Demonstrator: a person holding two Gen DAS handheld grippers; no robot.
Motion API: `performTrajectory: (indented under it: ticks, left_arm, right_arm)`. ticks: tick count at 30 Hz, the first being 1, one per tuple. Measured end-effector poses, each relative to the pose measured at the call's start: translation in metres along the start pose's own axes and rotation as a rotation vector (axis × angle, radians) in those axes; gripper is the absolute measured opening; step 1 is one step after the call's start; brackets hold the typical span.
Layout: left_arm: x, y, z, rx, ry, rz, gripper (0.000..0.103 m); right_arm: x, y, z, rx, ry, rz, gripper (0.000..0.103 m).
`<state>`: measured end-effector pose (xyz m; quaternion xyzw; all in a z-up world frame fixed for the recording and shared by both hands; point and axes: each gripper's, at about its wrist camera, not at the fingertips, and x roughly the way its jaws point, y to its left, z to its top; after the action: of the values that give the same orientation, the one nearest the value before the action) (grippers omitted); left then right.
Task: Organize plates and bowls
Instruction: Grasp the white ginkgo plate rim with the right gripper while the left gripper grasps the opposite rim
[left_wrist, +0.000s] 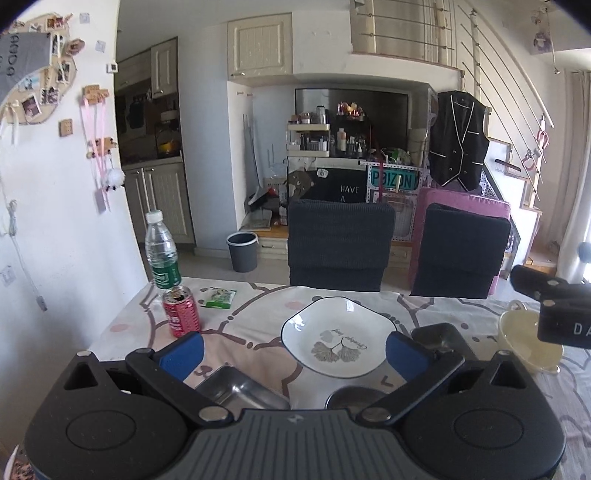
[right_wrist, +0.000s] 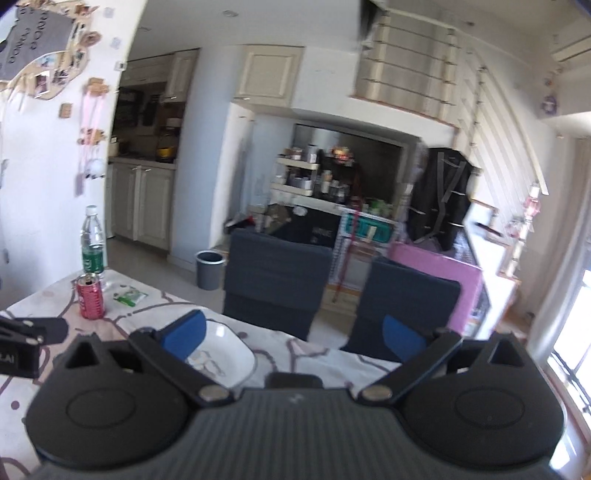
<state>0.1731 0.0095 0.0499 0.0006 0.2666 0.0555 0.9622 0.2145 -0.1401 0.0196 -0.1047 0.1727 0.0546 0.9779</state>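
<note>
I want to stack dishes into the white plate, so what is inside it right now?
Nothing lies inside the white plate: only its printed leaf design and script show on its bare surface. The tablecloth under it is covered, so what is beneath cannot be seen. Both grippers are open and apart from it.

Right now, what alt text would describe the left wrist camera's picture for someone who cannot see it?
An open left gripper hovers over a white leaf-print plate on a patterned tablecloth, with steel dishes near it. A red can and water bottle stand left.

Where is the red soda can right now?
In the left wrist view, the red soda can stands at the table's far left, just in front of the clear plastic water bottle and left of the white square plate.
</note>
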Motion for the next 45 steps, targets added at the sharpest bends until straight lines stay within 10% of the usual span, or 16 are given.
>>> performTrajectory:
  ticks: [13,26,29,32,37,45]
  left_arm:
    - [0.129,0.01,0.007,-0.164,0.126,-0.019,0.103]
    - [0.224,0.026,-0.009,-0.279,0.307,-0.094,0.103]
    - [0.234,0.029,-0.008,-0.281,0.347,-0.133,0.103]
    - [0.239,0.034,-0.008,-0.313,0.365,-0.246,0.103]
    - [0.245,0.034,-0.007,-0.308,0.406,-0.319,0.1]
    - [0.267,0.049,-0.016,-0.412,0.499,-0.379,0.06]
  right_arm:
    - [0.11,-0.001,-0.003,-0.108,0.021,0.112,0.103]
    - [0.264,0.003,-0.022,-0.106,0.264,0.3,0.101]
    - [0.296,0.011,-0.027,-0.067,0.381,0.353,0.066]
    - [0.312,0.017,-0.035,-0.01,0.435,0.341,0.053]
    - [0.336,0.029,-0.047,0.049,0.498,0.336,0.042]
    - [0.34,0.029,-0.061,0.062,0.511,0.291,0.022]
